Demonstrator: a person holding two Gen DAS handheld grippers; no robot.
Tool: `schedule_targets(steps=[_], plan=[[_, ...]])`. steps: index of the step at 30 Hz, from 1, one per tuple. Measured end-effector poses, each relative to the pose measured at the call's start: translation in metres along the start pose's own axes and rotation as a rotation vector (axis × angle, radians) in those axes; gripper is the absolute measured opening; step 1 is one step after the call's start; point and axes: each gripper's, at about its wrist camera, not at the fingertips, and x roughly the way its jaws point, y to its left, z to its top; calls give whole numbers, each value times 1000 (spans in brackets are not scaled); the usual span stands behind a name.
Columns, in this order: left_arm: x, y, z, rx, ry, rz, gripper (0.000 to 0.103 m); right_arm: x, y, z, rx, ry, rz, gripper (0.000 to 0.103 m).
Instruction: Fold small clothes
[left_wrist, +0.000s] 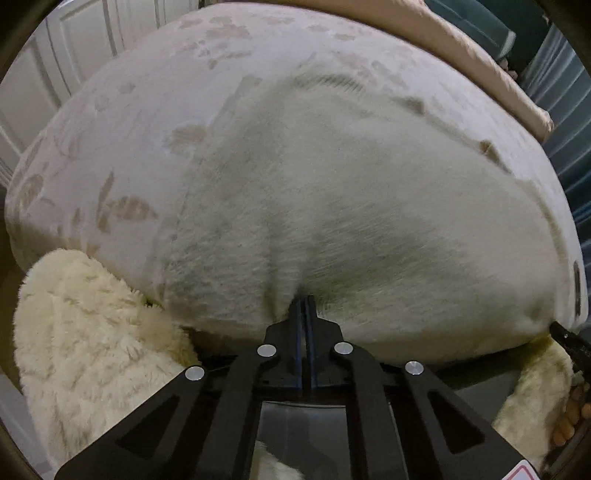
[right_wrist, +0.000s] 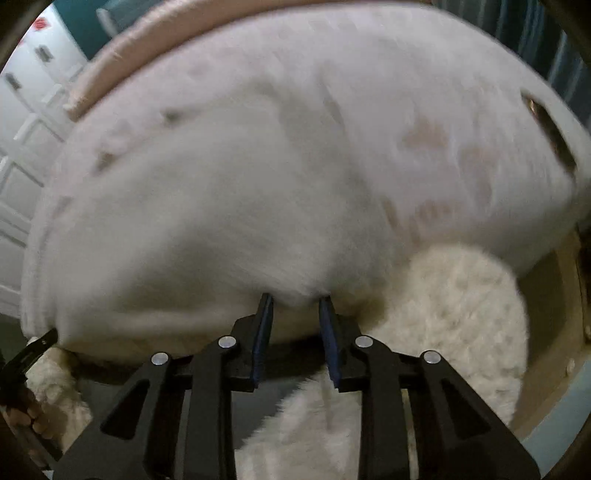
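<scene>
A white fuzzy garment (left_wrist: 332, 206) lies spread on a bed with a pale patterned cover (left_wrist: 122, 122). My left gripper (left_wrist: 304, 301) is shut on the garment's near edge, which bunches at the fingertips. In the right wrist view the same garment (right_wrist: 221, 192) is blurred and fills most of the frame. My right gripper (right_wrist: 295, 301) has its jaws apart, with a fold of the garment's near edge between the blue pads (right_wrist: 264, 332). The right gripper's tip also shows at the left wrist view's right edge (left_wrist: 569, 338).
A cream shaggy rug or throw lies below the bed's edge (left_wrist: 85, 347) and also shows in the right wrist view (right_wrist: 450, 314). A tan blanket (left_wrist: 480, 59) runs along the bed's far side. White panelled doors (left_wrist: 33, 85) stand at the far left.
</scene>
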Motion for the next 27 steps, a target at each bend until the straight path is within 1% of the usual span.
schedule_targets(steps=[1, 2, 3, 5, 8, 9, 10, 12, 14, 16, 17, 19, 20, 21, 22, 23, 24, 27], plan=[[-11, -10, 3, 2, -28, -36, 7, -7, 12, 3, -13, -23, 45, 26], [-17, -18, 6, 9, -48, -58, 8, -12, 25, 7, -30, -37, 96, 26], [-22, -27, 8, 22, -64, -73, 9, -15, 37, 8, -48, -46, 129, 26], [-20, -45, 16, 56, -79, -82, 18, -12, 74, 13, -116, -49, 195, 26], [1, -59, 21, 73, -38, -71, 19, 2, 115, 14, -212, -51, 221, 26], [11, -60, 21, 71, -16, -43, 19, 6, 123, 10, -241, -48, 213, 26], [16, -55, 19, 67, -9, -39, 19, 20, 131, 8, -278, -32, 174, 26], [15, -50, 16, 61, -11, -46, 20, 40, 117, 2, -291, -2, 115, 24], [11, -48, 15, 53, -3, -39, 20, 39, 87, 1, -243, -3, 158, 24], [12, -44, 14, 42, 3, -37, 20, 28, 74, 3, -205, -4, 134, 25], [13, -42, 13, 42, 5, -33, 20, 22, 69, 5, -174, -10, 150, 25], [14, -42, 10, 42, 2, -26, 20, 11, 64, 3, -126, -11, 185, 25], [15, -44, 10, 50, 0, -17, 20, 12, 61, 4, -123, -7, 174, 25], [16, -46, 10, 58, -1, -7, 20, 14, 58, 1, -132, -4, 147, 26], [17, -49, 10, 68, 0, 4, 20, 24, 55, -4, -157, 9, 89, 25], [17, -50, 11, 74, 0, 11, 20, 34, 55, -6, -169, 29, 58, 24], [16, -51, 10, 79, 1, 17, 20, 38, 53, -8, -161, 36, 61, 25], [15, -51, 9, 89, -2, 21, 20, 19, 60, -4, -135, 7, 100, 27]])
